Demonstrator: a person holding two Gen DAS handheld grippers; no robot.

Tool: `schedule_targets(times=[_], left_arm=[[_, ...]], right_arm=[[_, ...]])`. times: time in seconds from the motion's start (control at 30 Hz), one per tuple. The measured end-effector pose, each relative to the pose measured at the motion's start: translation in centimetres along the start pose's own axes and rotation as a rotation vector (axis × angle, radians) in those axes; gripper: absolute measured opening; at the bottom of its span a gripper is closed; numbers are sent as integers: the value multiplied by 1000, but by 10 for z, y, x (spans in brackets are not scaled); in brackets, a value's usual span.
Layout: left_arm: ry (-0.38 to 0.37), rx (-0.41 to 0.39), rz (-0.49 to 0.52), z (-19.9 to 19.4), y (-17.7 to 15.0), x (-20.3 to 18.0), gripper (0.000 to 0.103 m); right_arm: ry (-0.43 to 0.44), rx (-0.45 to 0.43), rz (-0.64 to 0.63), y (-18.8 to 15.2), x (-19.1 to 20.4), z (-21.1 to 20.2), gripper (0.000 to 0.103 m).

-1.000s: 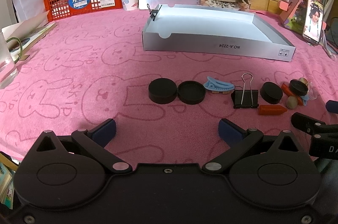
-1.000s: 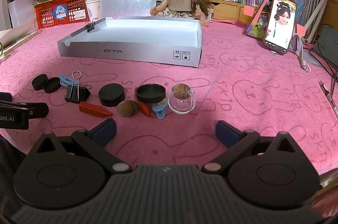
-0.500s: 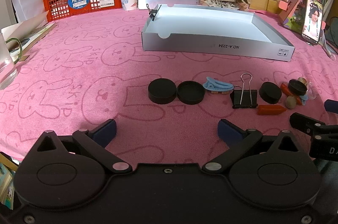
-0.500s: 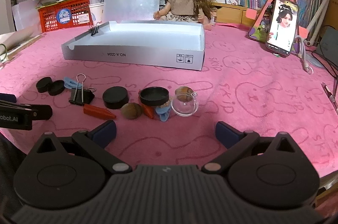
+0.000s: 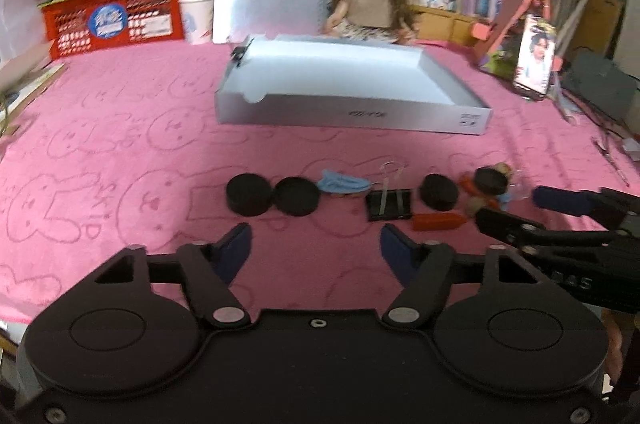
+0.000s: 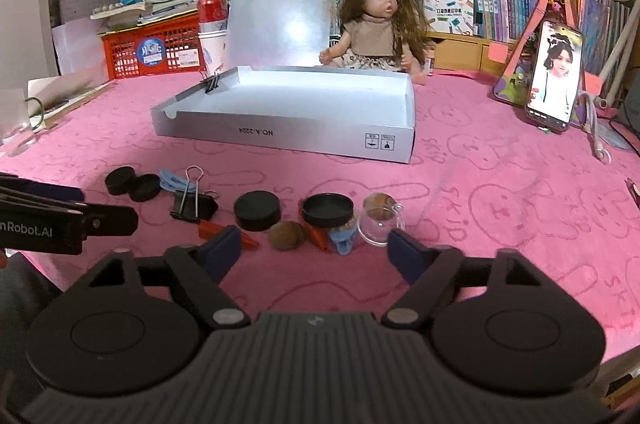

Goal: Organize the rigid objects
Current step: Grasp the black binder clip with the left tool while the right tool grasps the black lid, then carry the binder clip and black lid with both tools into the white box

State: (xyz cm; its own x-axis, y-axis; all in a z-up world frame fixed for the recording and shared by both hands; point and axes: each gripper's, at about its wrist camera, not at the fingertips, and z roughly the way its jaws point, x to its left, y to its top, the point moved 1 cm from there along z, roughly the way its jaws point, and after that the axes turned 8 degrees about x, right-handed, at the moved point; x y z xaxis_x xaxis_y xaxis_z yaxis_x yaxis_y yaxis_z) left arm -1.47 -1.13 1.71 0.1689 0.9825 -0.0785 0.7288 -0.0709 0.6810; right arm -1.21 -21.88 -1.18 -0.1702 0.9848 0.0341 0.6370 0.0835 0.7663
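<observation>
Tabletop (image 6: 480, 192) under pink cloth. Left gripper (image 5: 315, 239): released, jaws spread, nothing held, near two black caps (image 5: 248, 193). Right gripper (image 6: 314, 249): released, nothing held, just before nut (image 6: 287, 234) and glass jar (image 6: 378, 220). Binder clip (image 6: 192, 202), orange piece (image 5: 438, 221) in same row. Grey tray (image 6: 288, 136) beyond.

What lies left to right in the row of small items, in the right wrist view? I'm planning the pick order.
Two black caps → black binder clip → black puck → brown nut → black lid → small glass jar.
</observation>
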Motion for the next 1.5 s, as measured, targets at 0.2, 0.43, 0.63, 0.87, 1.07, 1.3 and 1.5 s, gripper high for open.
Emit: schedule_targets(times=[0.2,0.43,0.63,0.87,1.07,1.3,1.5], left_arm=[[-67,-2,17,-1,3,-7,46],[-107,-3,38,11,13,-24,44],[-87,10,53,33,18,-38,40],[-69,-1,45,42,19,-38,21],[-55,-32,48,35,21,-37,9],[-84,-36,36,32,22,-35,14],[-44,-24,17,41,22,-39,40]], right_arm=[[6,-4,4,5,-3,2,64],[-17,0,-27,18,-3,12,46],[-38,9,-42,21,-1,23,44],[-27,11,-44,20,-3,27,37],[-5,-5,-33,22,-3,25,37],[-6,-13,-28,25,-3,24,37],[-18,-12,-18,22,-6,22,37]])
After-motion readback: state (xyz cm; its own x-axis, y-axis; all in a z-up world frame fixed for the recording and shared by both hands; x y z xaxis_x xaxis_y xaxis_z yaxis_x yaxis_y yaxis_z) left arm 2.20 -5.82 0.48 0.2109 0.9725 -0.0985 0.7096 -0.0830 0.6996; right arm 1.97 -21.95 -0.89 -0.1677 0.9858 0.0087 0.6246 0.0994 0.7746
